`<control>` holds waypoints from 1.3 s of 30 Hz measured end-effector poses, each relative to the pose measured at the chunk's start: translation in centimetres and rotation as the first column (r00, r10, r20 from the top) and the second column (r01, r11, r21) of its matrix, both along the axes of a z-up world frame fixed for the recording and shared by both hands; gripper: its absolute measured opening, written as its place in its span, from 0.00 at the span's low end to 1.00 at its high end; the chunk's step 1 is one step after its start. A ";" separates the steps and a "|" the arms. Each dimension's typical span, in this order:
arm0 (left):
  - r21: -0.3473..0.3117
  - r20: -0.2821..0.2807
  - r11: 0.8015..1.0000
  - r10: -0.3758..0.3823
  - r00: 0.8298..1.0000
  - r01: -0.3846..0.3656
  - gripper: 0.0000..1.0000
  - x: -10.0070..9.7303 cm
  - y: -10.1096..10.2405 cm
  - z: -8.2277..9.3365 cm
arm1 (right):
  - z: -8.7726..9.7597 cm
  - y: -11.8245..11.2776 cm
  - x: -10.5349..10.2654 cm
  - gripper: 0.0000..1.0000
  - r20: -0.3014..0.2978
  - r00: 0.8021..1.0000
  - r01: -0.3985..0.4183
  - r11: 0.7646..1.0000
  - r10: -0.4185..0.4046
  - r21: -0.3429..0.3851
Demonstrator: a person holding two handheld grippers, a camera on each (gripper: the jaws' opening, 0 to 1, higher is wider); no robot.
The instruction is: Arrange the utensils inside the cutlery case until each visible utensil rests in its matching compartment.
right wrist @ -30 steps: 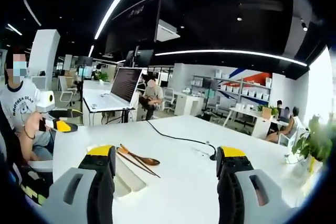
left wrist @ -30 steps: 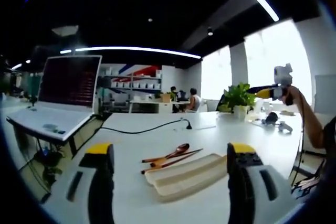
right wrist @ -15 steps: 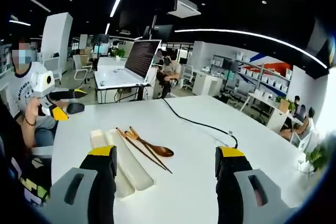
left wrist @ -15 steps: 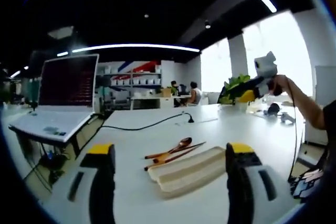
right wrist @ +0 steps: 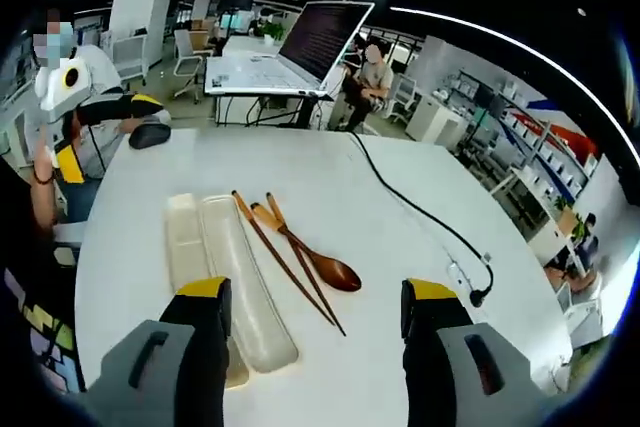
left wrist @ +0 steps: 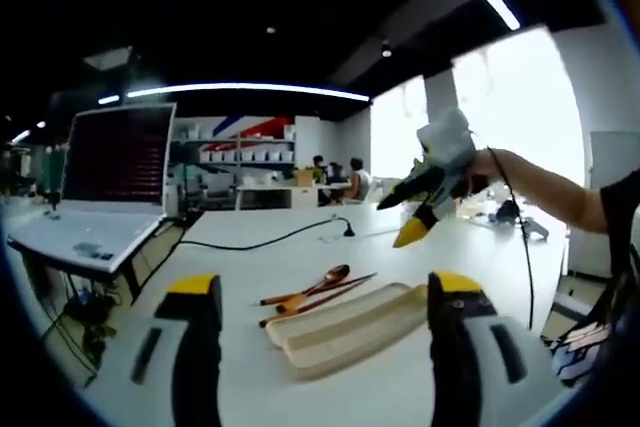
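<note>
an open office with dark ceilings and long light strips lies behind a wide white counter (right wrist: 400,187), which carries all the task's things. a pale cutlery case (right wrist: 225,282) lies on it, long and shallow, split lengthways into a narrow trough and a wider one; both troughs look bare, though the near end of the case is hidden behind a jaw in the right gripper view. in the left gripper view the same cutlery case (left wrist: 345,327) lies flat between the two jaws.

the left tongs (left wrist: 315,347) are released, jaws wide apart and holding nothing, hovering low over the counter with the case just ahead of them. the right tongs (right wrist: 315,332) are also released, jaws spread and empty, looking down on the counter from above. in the left gripper view the right tongs (left wrist: 418,209) come in from the right, held in a person's hand (left wrist: 482,169) on an outstretched arm, tilted nose down above the counter; whether their yellow tips are parted is hard to tell from there.

the wooden spoon (right wrist: 315,262) lies on the bare counter just beside the case, its glossy brown bowl pointing away from it. a pair of dark wooden chopsticks (right wrist: 285,267) lies with the spoon, crossing its handle, between spoon and case. a black cable (right wrist: 420,212) runs across the counter, well apart from the utensils. a laptop (right wrist: 295,52) stands open on a separate desk behind.
</note>
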State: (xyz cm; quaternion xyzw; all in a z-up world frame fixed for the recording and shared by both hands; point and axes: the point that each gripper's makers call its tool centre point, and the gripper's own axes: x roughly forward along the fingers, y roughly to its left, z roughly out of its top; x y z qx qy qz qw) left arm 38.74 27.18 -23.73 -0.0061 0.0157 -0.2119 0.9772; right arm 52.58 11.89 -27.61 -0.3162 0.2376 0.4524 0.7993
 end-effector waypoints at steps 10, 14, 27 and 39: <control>-0.026 -0.006 0.999 -0.035 0.999 0.035 0.90 -0.1 -0.7 0.1 | -3.0 2.4 0.7 0.62 -0.015 0.995 -0.097 0.985 0.096 -0.140; -0.014 -0.008 0.999 -0.039 0.999 0.039 0.89 -0.1 -0.9 0.0 | -4.2 3.2 2.0 0.57 -0.027 0.989 -0.147 0.971 0.144 -0.189; 0.009 -0.015 1.000 0.007 1.000 -0.007 0.87 0.2 0.5 -0.3 | -7.4 5.4 1.4 0.31 -0.122 0.953 -0.301 0.921 0.279 -0.247; 0.017 -0.021 1.000 -0.009 1.000 0.010 0.86 0.2 0.2 -0.5 | -9.1 6.4 1.4 0.22 -0.222 0.916 -0.394 0.860 0.335 -0.325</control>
